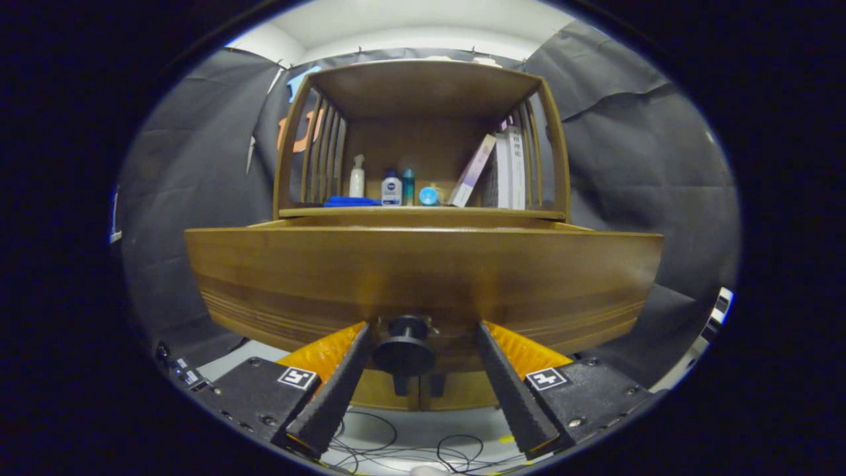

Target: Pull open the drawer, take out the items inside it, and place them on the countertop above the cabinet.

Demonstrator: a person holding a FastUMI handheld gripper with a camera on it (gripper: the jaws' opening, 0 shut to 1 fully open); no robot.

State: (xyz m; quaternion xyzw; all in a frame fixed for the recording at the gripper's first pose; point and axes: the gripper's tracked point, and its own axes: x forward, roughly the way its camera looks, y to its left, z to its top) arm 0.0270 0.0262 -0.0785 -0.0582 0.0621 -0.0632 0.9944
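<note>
claw (423,344): fingers apart, straddling knob (404,347), not clamped | drawer (423,277): pulled out toward claw, front broadside just ahead | contents hidden behind front | tabletop (423,213): above, beyond drawer

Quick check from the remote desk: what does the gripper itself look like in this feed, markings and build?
The gripper has two long, wedge-shaped fingers with ridged, saw-tooth inner faces. Each finger grows out of a flat black plate fixed with round screws, and each plate carries a square black-and-white marker. The fingers stand apart on either side of the dark round drawer knob. Thin cables lie on the floor below.
</note>
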